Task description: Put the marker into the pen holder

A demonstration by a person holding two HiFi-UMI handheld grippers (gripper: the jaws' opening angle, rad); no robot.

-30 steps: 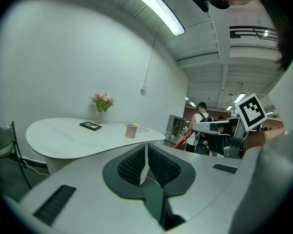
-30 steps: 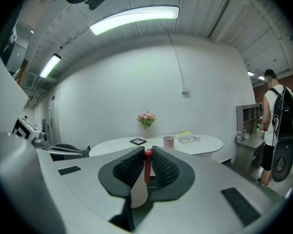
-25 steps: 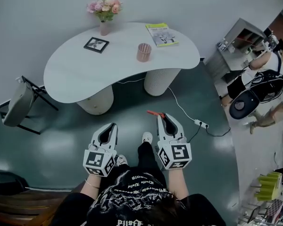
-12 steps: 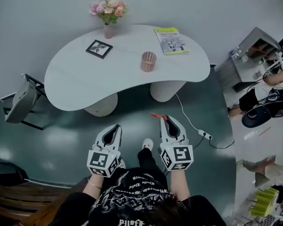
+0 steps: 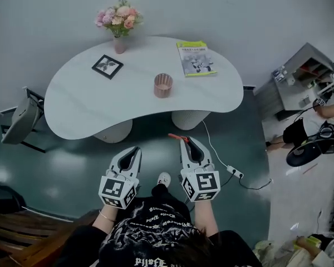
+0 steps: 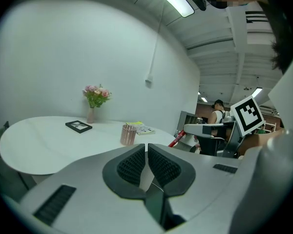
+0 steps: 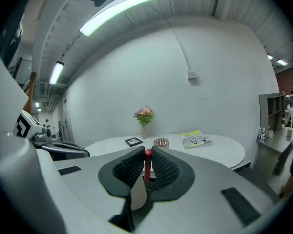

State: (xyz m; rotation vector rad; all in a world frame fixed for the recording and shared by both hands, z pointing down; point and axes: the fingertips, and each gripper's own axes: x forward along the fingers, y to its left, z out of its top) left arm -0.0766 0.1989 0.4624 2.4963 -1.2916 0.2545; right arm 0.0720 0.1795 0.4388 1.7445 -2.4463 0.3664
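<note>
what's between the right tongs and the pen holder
In the head view, only green floor and bare table top separate the right tongs, shut on the marker, from the pen holder.

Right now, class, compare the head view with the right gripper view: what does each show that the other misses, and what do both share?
Only the head view shows the grey chair and the white power strip. Only the right gripper view shows the long ceiling strip light. Both show the white curved table, the pink mesh pen holder on it and the red marker clamped in the right hand-held gripper.
</note>
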